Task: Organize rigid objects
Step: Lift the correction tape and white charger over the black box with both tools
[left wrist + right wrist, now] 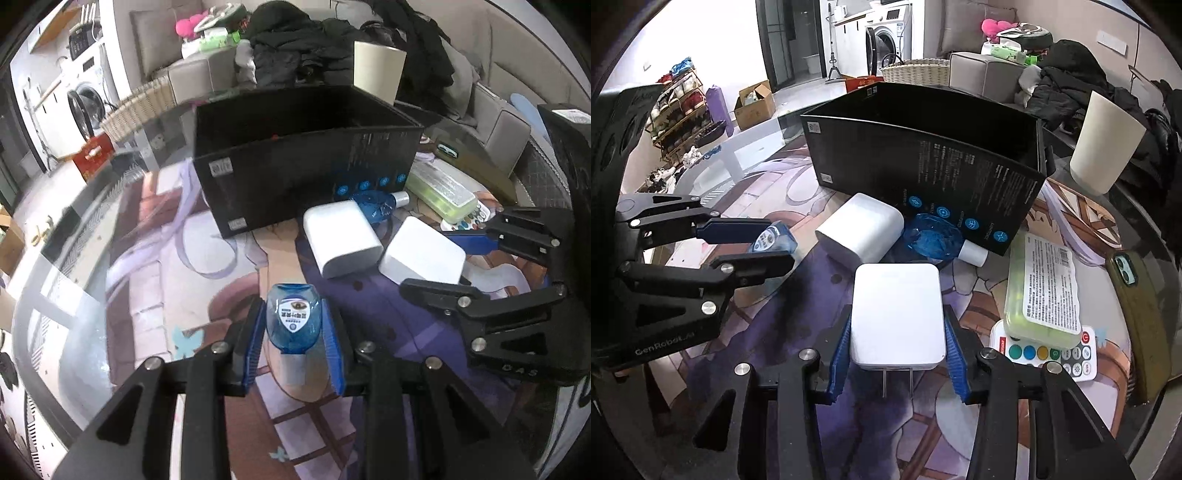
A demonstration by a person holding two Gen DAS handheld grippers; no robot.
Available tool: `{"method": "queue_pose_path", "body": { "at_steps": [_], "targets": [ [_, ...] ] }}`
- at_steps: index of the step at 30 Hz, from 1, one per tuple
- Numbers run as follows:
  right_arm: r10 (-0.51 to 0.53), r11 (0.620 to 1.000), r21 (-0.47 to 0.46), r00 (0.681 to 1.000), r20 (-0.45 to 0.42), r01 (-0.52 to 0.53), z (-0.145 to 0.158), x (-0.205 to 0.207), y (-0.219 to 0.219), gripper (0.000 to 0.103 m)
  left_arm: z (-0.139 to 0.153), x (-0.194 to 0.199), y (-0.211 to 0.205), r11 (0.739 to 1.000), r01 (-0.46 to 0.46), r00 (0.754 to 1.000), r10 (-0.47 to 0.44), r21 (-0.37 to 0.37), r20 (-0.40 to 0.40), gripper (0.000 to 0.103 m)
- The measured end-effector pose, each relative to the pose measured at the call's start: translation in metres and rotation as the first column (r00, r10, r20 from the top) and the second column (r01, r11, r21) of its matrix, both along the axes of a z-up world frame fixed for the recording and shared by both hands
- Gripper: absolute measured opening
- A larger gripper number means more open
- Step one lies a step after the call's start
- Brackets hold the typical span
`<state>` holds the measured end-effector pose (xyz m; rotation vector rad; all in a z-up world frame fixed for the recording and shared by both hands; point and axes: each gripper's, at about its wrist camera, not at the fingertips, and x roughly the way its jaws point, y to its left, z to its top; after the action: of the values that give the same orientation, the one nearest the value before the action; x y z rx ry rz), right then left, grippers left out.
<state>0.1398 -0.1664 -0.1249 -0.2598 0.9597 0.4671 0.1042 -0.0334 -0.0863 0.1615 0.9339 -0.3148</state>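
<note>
Reading "GenRobot" (white lettering) on the left gripper (775, 240).

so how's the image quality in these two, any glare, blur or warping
Left wrist view: strong fisheye bending with dark corners, window glare washing the glass tabletop at left, and the small blue eye-drop bottle sharp between the jaws. Right wrist view: same warping, blown-out white at upper left, soft reflections on the glass, and the white rectangular plug adapter crisp.
</note>
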Motion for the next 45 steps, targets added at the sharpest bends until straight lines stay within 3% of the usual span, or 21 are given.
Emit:
{"method": "queue_pose_path", "body": {
  "at_steps": [13, 18, 21, 25, 30, 39, 45],
  "targets": [
    [-0.001, 0.993, 0.116, 1.000, 0.031, -0.002, 0.026, -0.009, -0.012, 0.044, 0.031, -0.011, 0.011, 0.998, 0.004, 0.987, 0.006, -0.061, 0.159, 0.029],
    [-0.032, 0.990, 0.143, 0.990, 0.136, 0.012, 0.047, -0.018, -0.017, 0.044, 0.048, -0.016, 0.017, 0.993, -0.023, 0.974, 0.048, -0.114, 0.223, 0.029],
    [-0.069, 0.987, 0.157, 0.959, 0.274, 0.026, 0.067, -0.032, -0.020, 0.044, 0.061, -0.025, 0.019, 0.992, -0.034, 0.947, 0.070, -0.119, 0.314, 0.029],
    [-0.106, 0.978, 0.207, 0.914, 0.393, 0.024, 0.091, -0.048, -0.025, 0.044, 0.080, -0.040, 0.026, 0.986, -0.038, 0.897, 0.105, -0.161, 0.429, 0.029],
    [-0.119, 0.975, 0.221, 0.832, 0.542, -0.004, 0.117, -0.071, -0.026, 0.044, 0.098, -0.053, 0.036, 0.981, -0.031, 0.845, 0.128, -0.191, 0.519, 0.029],
    [-0.154, 0.968, 0.251, 0.805, 0.573, 0.006, 0.141, -0.066, -0.023, 0.044, 0.119, -0.029, 0.041, 0.975, -0.047, 0.818, 0.163, -0.217, 0.552, 0.029],
    [-0.166, 0.969, 0.245, 0.767, 0.620, 0.011, 0.156, -0.049, -0.012, 0.044, 0.123, 0.004, 0.045, 0.965, -0.059, 0.828, 0.191, -0.256, 0.527, 0.029]
  ]
}}
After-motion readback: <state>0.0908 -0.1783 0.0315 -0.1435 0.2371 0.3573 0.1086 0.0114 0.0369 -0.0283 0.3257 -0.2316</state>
